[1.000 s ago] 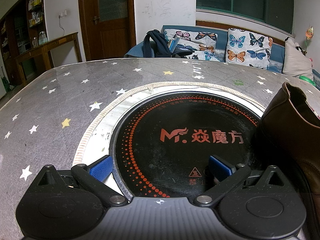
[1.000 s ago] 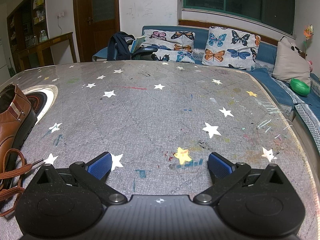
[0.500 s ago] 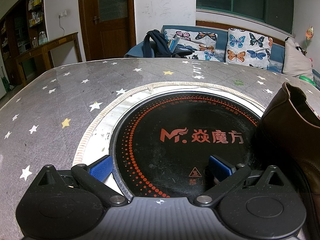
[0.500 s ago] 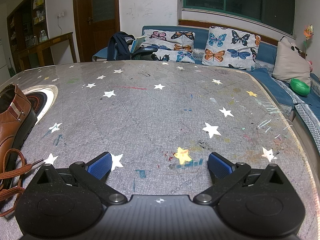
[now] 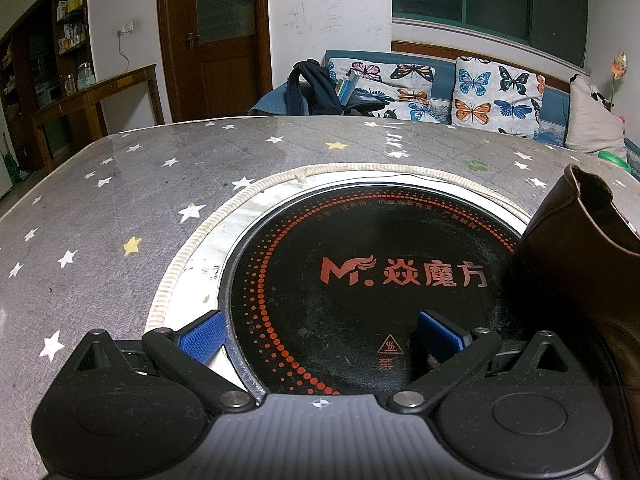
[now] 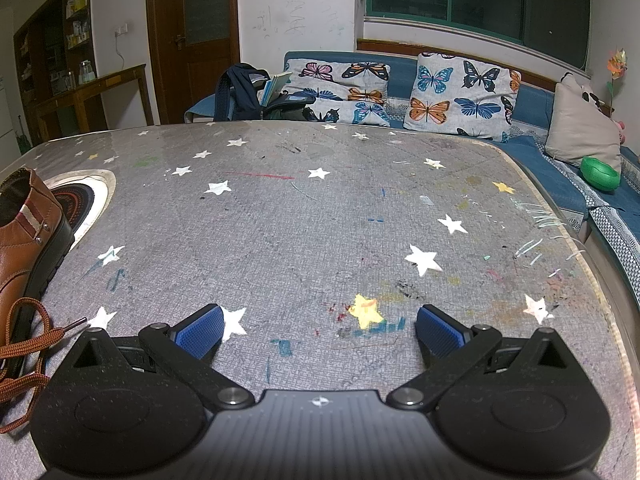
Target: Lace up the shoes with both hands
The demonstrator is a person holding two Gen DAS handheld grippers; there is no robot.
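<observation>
On the starry table (image 6: 320,216), brown shoe (image 6: 24,248) between both grippers' wide-spread, empty fingers (image 6: 198,330), laces (image 6: 24,344) loose.

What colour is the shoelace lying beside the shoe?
Rust orange-brown, slightly darker than the tan shoe. The shoelace shows only in the right wrist view.

Readable text was only on the black round cooktop (image 5: 360,288) set in the table, seen in the left wrist view. Ahead of the left gripper (image 5: 320,338), mid-disc: red logo "M." with a wing, then "焱魔方". Just off its right finger: a red hot-surface warning triangle, with "禁" under it. Small red characters along the far rim were too small to read. Wall scribbles were illegible.
</observation>
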